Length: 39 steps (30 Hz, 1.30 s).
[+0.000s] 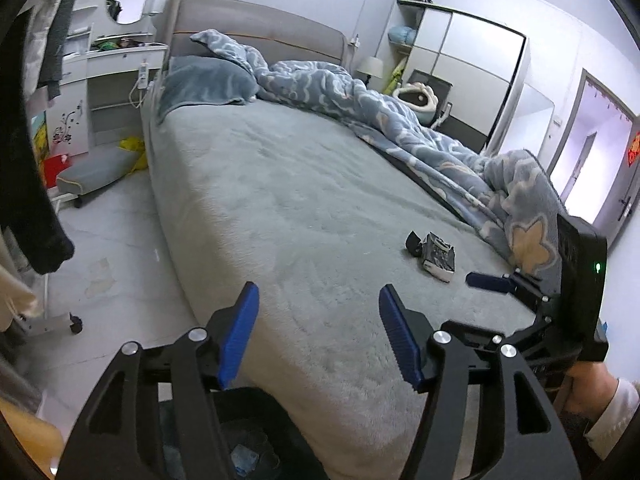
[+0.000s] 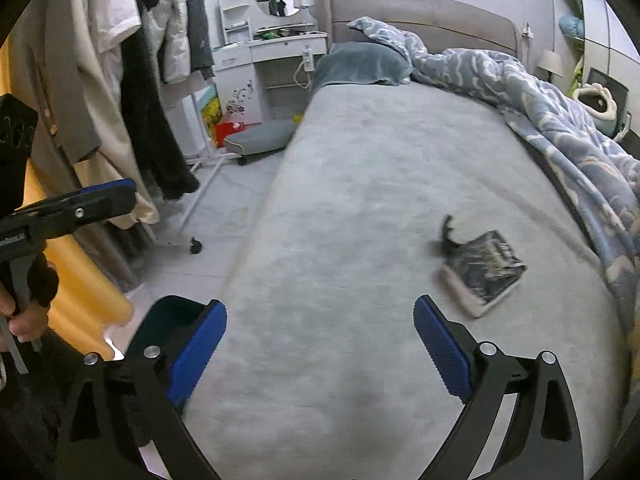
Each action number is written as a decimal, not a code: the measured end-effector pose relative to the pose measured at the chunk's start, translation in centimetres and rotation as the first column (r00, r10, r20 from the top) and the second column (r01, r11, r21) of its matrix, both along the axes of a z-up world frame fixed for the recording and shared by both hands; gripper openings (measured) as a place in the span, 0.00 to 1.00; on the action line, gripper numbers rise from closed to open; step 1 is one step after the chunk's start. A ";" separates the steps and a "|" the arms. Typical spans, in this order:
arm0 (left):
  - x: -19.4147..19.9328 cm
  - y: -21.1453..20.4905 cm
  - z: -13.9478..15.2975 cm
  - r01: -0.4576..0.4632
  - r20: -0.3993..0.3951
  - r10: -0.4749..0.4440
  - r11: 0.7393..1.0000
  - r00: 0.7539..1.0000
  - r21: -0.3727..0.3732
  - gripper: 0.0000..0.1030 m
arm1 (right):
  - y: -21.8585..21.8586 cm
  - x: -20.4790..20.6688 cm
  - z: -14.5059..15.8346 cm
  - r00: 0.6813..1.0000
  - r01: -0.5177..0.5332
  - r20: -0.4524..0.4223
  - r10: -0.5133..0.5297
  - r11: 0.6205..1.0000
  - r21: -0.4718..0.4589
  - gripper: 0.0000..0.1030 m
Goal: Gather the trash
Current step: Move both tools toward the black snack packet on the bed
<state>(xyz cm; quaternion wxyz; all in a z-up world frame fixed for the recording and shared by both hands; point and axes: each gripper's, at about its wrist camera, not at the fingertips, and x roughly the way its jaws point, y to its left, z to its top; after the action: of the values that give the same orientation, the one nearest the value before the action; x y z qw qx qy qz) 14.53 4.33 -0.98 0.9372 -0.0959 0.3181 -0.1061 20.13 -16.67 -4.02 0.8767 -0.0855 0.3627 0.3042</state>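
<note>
A dark crumpled snack wrapper [image 1: 438, 258] lies on the grey bed [image 1: 280, 200], with a small black scrap [image 1: 413, 243] beside it. In the right wrist view the wrapper [image 2: 486, 270] and the scrap [image 2: 447, 236] lie ahead and to the right of my right gripper [image 2: 320, 344], which is open and empty above the bed [image 2: 360, 200]. My left gripper [image 1: 318, 338] is open and empty above the bed's near corner and over a dark bin [image 1: 248, 436] holding trash. The bin's rim [image 2: 168, 320] shows by the bed's edge.
A blue patterned quilt [image 1: 400, 120] is bunched along the bed's right side. A clothes rack with hanging coats [image 2: 120, 80] stands left of the bed on wheels. A white vanity desk [image 2: 272, 52] and a grey cushion stool [image 2: 260, 136] stand by the headboard. A wardrobe [image 1: 460, 80] stands at right.
</note>
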 end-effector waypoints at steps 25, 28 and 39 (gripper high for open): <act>8.4 -6.4 -0.8 0.196 -0.054 -0.194 0.981 0.979 0.018 0.78 | -7.8 8.0 -3.1 1.000 -0.005 -0.028 0.003 0.998 -0.069 0.97; 9.1 -6.9 -0.9 0.203 -0.061 -0.201 0.979 0.978 0.019 0.78 | -7.8 8.8 -3.4 0.998 -0.029 -0.050 0.025 0.997 -0.070 0.97; 11.6 -8.4 -1.5 0.215 -0.101 -0.213 0.977 0.972 0.008 0.78 | -7.6 11.4 -4.1 0.995 -0.076 -0.071 0.070 0.992 -0.096 0.97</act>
<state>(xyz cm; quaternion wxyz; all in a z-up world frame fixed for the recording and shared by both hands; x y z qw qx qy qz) 26.12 -4.05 -2.52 0.9042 -0.0576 0.3738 -0.1984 31.49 -24.22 -8.12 0.8470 -0.1317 0.4033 0.3204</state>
